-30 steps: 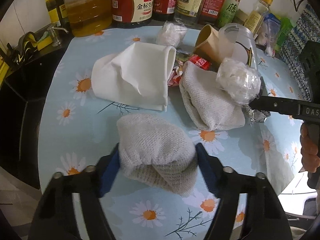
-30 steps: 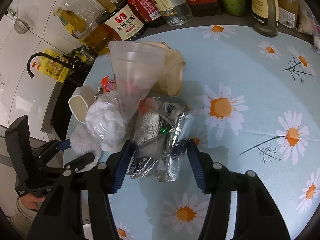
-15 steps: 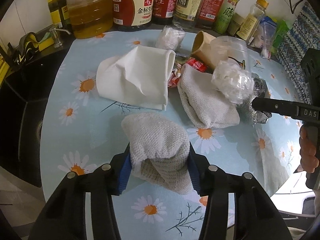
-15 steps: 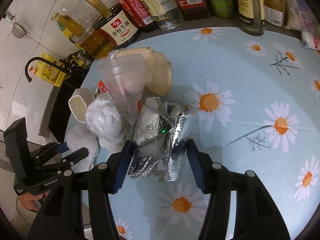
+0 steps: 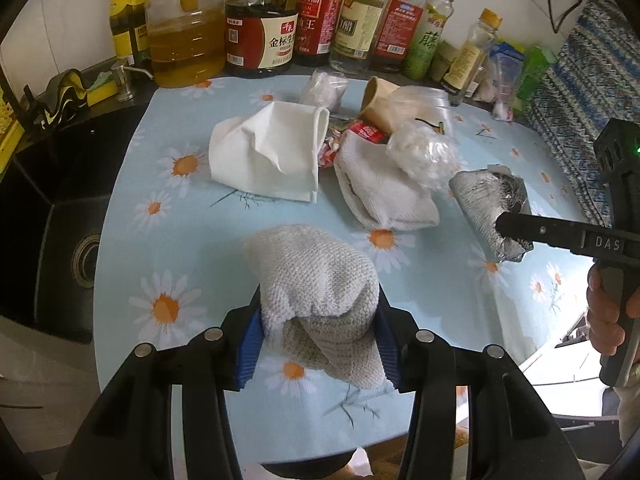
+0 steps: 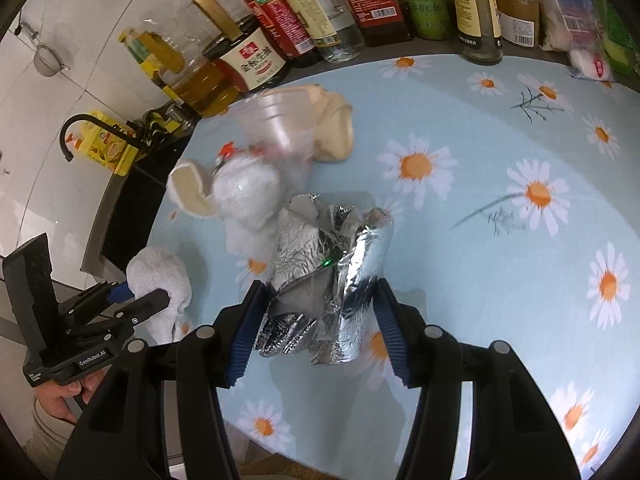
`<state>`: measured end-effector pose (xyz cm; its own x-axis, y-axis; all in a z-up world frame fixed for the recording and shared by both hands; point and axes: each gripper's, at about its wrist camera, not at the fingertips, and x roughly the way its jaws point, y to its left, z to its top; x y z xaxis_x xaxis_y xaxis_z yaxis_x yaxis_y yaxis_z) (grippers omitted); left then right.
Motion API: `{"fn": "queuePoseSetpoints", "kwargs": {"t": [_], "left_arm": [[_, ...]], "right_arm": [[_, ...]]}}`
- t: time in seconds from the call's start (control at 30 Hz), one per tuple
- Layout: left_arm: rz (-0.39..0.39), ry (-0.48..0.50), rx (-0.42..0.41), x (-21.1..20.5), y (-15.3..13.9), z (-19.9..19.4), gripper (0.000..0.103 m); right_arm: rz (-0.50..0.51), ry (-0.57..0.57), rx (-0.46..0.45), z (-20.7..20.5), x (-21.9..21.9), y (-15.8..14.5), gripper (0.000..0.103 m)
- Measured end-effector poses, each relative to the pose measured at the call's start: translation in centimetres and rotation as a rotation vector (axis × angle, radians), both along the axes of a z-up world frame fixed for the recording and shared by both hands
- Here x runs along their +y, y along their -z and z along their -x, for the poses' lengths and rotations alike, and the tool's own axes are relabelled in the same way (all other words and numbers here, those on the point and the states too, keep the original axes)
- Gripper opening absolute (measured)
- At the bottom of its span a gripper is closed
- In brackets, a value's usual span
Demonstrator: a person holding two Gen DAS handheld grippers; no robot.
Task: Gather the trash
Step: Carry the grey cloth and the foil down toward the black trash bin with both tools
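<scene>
You are working over the worktop [image 5: 132, 184] with its daisy-print cover, which is filling most of both views, with a row of bottles [image 5: 260, 36] standing along its top edge. In the left wrist view, a white folded cloth [image 5: 268, 156] is lying at upper centre, and a second knitted rag [image 5: 380, 188] is lying just right of it, touching a clear bag of white scraps [image 5: 424, 154]. Your left hand-held gripper [image 5: 318, 332] is clamping its blue pads on the grey knitted rag [image 5: 316, 292] at lower centre. Your right hand-held gripper [image 6: 316, 320] is squeezing the crumpled foil wrapper [image 6: 328, 264] at the centre of the right wrist view, where that wrapper is appearing raised off the worktop. Behind the foil, a clear plastic cup [image 6: 280, 128] is lying on its side against a tan paper cup [image 6: 332, 120].
</scene>
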<state>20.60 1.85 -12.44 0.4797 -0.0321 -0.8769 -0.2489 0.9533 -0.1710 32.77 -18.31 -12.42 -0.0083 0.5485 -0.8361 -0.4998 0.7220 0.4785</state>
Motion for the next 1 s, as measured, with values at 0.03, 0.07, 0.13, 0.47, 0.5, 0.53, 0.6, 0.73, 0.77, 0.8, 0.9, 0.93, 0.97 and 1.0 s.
{"fn": "queuePoseSetpoints", "kwargs": {"t": [0.03,0.07,0.13,0.47,0.5,0.53,0.6,0.73,0.77,0.8,0.9,0.93,0.97,1.0], "left_arm": [[0.002,0.002,-0.003,-0.1,-0.1,0.4,0.047],[0.004,0.006,-0.006,-0.2,-0.2,0.9,0.047],[0.007,0.011,-0.012,-0.5,-0.4,2.0,0.047],[0.030,0.034,-0.026,-1.5,-0.7,8.5,0.047],[0.030,0.039,-0.025,-1.7,-0.6,9.3,0.047],[0.033,0.041,-0.025,-1.7,-0.5,9.7,0.047],[0.039,0.045,-0.024,-1.9,-0.3,11.1,0.047],[0.052,0.047,-0.017,-2.3,0.2,13.3,0.047],[0.054,0.048,-0.014,-2.4,0.3,14.0,0.047],[0.057,0.049,-0.011,-2.4,0.4,14.5,0.047],[0.060,0.051,-0.001,-2.6,0.9,16.3,0.047],[0.062,0.048,0.003,-2.6,1.1,16.8,0.047],[0.068,0.045,0.009,-2.5,1.4,17.3,0.047],[0.074,0.042,0.016,-2.4,1.7,17.8,0.047]], "right_arm": [[-0.001,0.000,-0.001,0.5,0.0,-0.2,0.056],[-0.003,0.001,0.000,1.1,0.0,-0.4,0.056],[-0.008,-0.002,0.001,2.4,0.1,-0.7,0.056],[-0.031,-0.049,0.015,9.5,1.4,-1.5,0.056],[-0.031,-0.052,0.016,10.2,1.5,-1.5,0.056],[-0.031,-0.056,0.018,10.9,1.7,-1.5,0.056],[-0.033,-0.064,0.023,12.0,2.0,-1.5,0.056],[-0.032,-0.086,0.031,14.4,2.5,-1.4,0.056],[-0.030,-0.094,0.033,15.0,2.7,-1.4,0.056],[-0.028,-0.098,0.034,15.5,2.7,-1.4,0.056],[-0.021,-0.123,0.042,17.5,3.0,-1.3,0.056],[-0.018,-0.129,0.042,17.9,3.0,-1.2,0.056],[-0.013,-0.139,0.043,18.5,3.2,-1.1,0.056],[-0.011,-0.145,0.045,18.9,3.2,-1.1,0.056]]}}
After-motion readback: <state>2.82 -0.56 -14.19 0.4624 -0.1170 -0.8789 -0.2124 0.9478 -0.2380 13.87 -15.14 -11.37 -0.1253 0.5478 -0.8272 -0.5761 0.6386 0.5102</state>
